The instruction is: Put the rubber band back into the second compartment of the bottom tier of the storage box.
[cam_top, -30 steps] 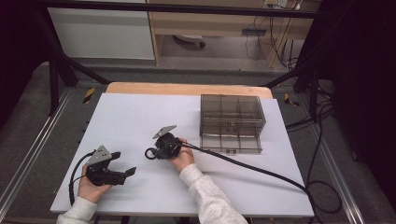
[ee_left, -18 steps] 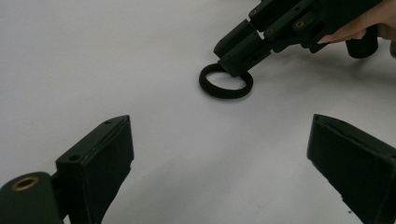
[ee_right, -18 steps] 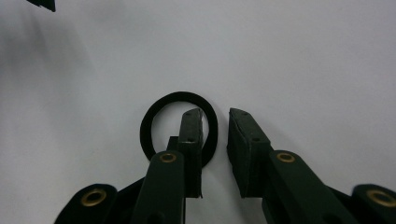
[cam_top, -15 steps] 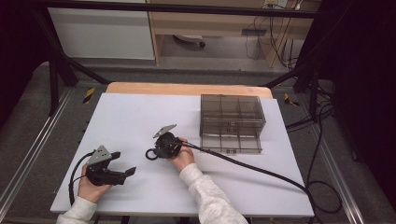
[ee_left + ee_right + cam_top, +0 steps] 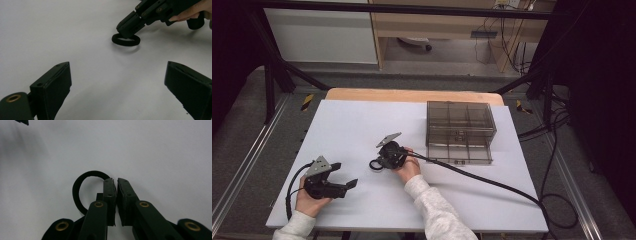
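Note:
A black ring (image 5: 374,164) lies flat on the white table top (image 5: 352,125), left of centre. My right gripper (image 5: 379,161) points left and down at it. In the right gripper view its jaws (image 5: 116,181) have just been closing and stand pressed together on the near rim of the ring (image 5: 77,187). The left gripper view shows the same pinch on the ring (image 5: 125,40) from the right gripper (image 5: 126,31). My left gripper (image 5: 346,175) rests near the table's front left, open, with nothing between its fingers (image 5: 53,82).
A clear smoky box with compartments (image 5: 459,130) stands at the back right of the table. The right gripper's black cable (image 5: 482,177) trails across the table to the right edge. Bare white surface lies between the two grippers.

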A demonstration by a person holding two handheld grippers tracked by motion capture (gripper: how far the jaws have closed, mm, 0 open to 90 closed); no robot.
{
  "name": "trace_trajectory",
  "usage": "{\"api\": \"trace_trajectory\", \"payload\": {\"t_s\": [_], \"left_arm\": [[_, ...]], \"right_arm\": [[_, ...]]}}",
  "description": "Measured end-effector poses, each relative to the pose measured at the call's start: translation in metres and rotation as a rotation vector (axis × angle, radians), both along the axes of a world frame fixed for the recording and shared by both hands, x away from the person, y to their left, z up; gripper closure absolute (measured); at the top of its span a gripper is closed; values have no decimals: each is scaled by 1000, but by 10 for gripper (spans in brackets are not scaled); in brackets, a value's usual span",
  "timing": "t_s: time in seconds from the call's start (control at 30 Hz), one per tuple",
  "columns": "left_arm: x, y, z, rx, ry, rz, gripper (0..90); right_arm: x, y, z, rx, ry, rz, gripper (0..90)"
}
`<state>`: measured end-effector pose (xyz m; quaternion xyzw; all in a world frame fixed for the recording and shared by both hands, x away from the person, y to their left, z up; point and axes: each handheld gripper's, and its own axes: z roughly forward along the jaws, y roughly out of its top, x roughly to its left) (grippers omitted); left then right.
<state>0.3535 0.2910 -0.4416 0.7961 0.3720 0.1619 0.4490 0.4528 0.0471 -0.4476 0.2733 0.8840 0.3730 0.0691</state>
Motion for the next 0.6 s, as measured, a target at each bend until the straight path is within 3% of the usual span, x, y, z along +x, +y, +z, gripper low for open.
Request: {"api": "trace_trajectory", "payload": {"t_s": [0.6], "left_arm": [[0, 0, 0, 1, 1, 0, 69]], "right_arm": [[-7, -4, 15, -4, -38, 14, 860]]}}
